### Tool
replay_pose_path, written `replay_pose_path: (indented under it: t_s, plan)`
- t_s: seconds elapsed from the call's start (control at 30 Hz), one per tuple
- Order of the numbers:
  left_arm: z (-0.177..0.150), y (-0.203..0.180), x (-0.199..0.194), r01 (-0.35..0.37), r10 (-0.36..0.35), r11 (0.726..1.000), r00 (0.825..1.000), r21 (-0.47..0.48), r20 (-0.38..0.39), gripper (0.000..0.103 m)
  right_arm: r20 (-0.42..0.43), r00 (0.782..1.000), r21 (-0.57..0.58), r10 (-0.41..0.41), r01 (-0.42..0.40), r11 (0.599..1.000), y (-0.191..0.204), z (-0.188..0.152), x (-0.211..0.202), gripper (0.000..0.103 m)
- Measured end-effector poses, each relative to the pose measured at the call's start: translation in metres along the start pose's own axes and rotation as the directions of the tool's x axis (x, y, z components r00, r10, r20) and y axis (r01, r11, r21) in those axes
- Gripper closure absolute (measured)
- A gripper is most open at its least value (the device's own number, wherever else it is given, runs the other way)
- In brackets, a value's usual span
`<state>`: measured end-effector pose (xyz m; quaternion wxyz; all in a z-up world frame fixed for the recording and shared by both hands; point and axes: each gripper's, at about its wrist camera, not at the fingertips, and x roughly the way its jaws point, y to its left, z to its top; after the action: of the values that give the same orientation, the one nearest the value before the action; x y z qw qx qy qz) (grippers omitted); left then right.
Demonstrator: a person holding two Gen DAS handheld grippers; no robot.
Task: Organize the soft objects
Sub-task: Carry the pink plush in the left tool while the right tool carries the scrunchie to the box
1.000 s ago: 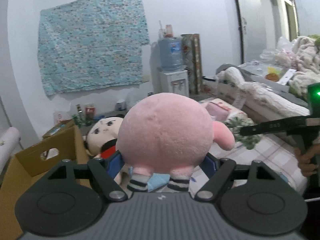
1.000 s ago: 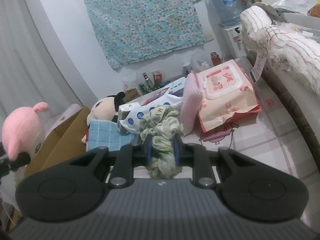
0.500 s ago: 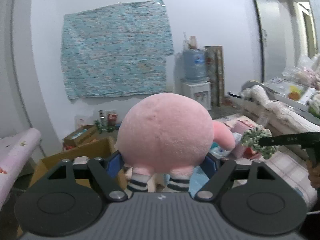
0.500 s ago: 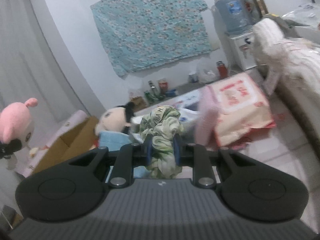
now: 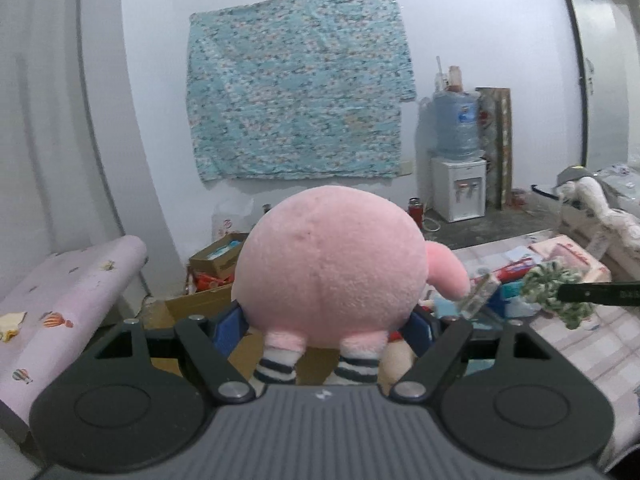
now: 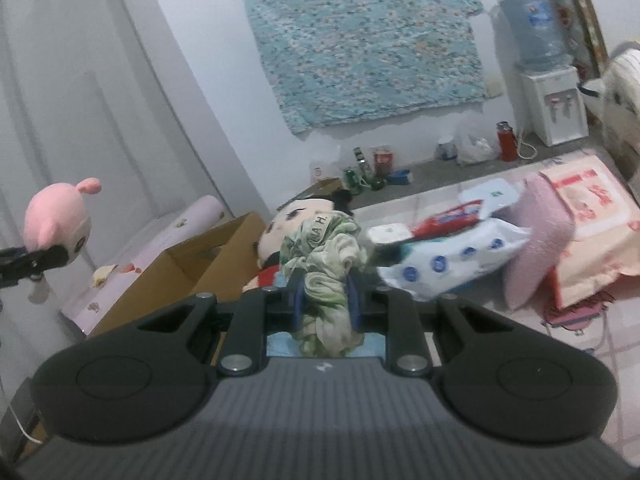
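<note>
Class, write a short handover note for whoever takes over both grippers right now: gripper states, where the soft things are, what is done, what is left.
Left gripper: shut on the pink plush toy, held in the air.
Right gripper: shut on the green scrunchie, also lifted.
The cardboard box stands open; nothing shows inside it.
The black-haired doll, pink sponge and wipes packs remain on the mat.
Left: probably drop both held items, then clear the rest.

- Pink plush toy [image 5: 332,264]: hides most of the left gripper's blue fingers [image 5: 229,322].
- Cardboard box [image 6: 200,258]: lower part hidden by right gripper body.
- Wipes pack [image 6: 452,256]: blurred, print unreadable.
</note>
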<state>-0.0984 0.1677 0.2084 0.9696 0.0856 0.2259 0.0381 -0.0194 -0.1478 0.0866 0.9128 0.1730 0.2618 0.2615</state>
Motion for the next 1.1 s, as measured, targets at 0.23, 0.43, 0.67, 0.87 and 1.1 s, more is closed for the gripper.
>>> replay_pose_path:
  t_s: [0.23, 0.43, 0.67, 0.87, 1.1]
  plan:
    - [0.006, 0.027, 0.020, -0.012, 0.012, 1.000, 0.999, -0.010, -0.033, 0.022, -0.026, 1.000, 0.004, 0.012, -0.012, 1.000, 0.018, 0.008, 0.011, 0.083]
    - [0.006, 0.057, 0.041, -0.019, 0.017, 1.000, 0.998, -0.021, -0.066, 0.022, -0.066, 0.997, 0.002, 0.030, -0.030, 1.000, 0.038, 0.030, 0.028, 0.083]
    - [0.002, 0.088, 0.077, -0.004, 0.011, 0.998, 0.993, 0.058, -0.114, 0.022, -0.143, 0.988, -0.072, 0.063, -0.074, 0.995, 0.099, 0.056, 0.082, 0.083]
    - [-0.019, 0.116, 0.125, -0.042, 0.062, 0.993, 0.979, 0.109, -0.192, 0.022, -0.218, 0.970, -0.130, 0.111, -0.142, 0.981, 0.169, 0.065, 0.141, 0.083]
    - [-0.042, 0.138, 0.192, -0.082, 0.142, 0.969, 0.956, 0.231, -0.256, 0.022, -0.326, 0.940, -0.108, 0.100, -0.142, 0.984, 0.245, 0.063, 0.245, 0.083]
